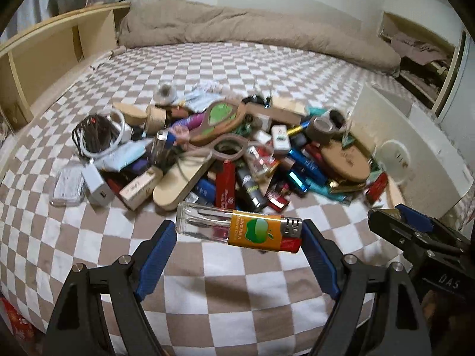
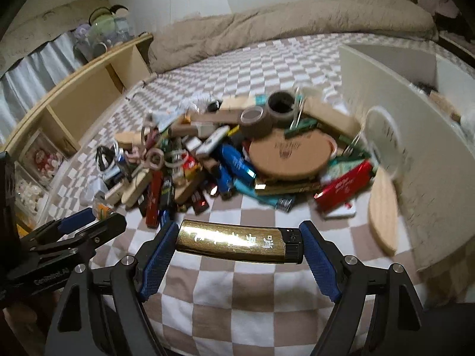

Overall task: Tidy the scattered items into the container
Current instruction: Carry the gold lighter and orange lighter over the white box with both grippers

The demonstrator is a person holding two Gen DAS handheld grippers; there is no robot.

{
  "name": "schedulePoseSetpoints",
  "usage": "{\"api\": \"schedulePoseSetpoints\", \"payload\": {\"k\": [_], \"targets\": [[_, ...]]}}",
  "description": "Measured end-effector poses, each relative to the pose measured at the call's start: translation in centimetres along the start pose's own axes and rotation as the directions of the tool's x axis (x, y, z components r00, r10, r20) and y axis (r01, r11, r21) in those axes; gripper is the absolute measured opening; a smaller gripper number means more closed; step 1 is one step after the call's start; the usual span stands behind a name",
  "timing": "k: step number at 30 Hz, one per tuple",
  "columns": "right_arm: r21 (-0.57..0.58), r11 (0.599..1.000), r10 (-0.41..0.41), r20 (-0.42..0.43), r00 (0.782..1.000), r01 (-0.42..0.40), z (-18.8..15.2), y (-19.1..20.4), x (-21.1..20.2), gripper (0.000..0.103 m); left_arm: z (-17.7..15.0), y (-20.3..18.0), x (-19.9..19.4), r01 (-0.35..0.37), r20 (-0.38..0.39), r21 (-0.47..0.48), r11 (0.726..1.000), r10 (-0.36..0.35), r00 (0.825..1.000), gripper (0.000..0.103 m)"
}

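One checkered bed (image 1: 237, 281), one white container (image 2: 415, 148) at its right side, one heap of scattered items (image 1: 225, 154) beside it, two tape rolls (image 2: 268, 111), left gripper (image 1: 239, 231) clamping one clear lighter (image 1: 237, 230) endwise above the sheet, right gripper (image 2: 239, 241) clamping one gold lighter (image 2: 237, 241) likewise.

both wrist views look down, seemingly close, sharing the clutter pile (image 1: 225, 151).

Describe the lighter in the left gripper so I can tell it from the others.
On the checkered bed, nearer than the clutter pile, the left gripper holds a lighter lengthwise. Unlike the pile's opaque lighters, it has a clear body and an orange label with a green apple.
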State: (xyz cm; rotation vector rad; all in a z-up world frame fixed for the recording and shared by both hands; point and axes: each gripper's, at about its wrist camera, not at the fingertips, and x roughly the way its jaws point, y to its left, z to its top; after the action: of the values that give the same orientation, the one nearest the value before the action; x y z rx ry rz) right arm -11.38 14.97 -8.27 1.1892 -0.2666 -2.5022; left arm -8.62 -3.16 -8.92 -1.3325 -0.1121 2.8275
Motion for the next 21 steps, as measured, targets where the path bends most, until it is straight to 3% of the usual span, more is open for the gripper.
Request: {"api": "schedulePoseSetpoints", "payload": {"k": [11, 21], "targets": [[-0.030, 0.999, -0.013, 0.131, 0.991, 0.017, 2.9, -0.8, -4.7, 0.083, 3.5, -2.4, -3.8, 0.043, 0.116, 0.032, 0.999, -0.047, 0.992, 0.084], [-0.027, 0.999, -0.014, 0.244, 0.970, 0.021, 5.0, -2.2, -9.3, 0.083, 5.9, -5.6, -6.9, 0.089, 0.204, 0.090, 0.992, -0.105, 0.973, 0.084]]}}
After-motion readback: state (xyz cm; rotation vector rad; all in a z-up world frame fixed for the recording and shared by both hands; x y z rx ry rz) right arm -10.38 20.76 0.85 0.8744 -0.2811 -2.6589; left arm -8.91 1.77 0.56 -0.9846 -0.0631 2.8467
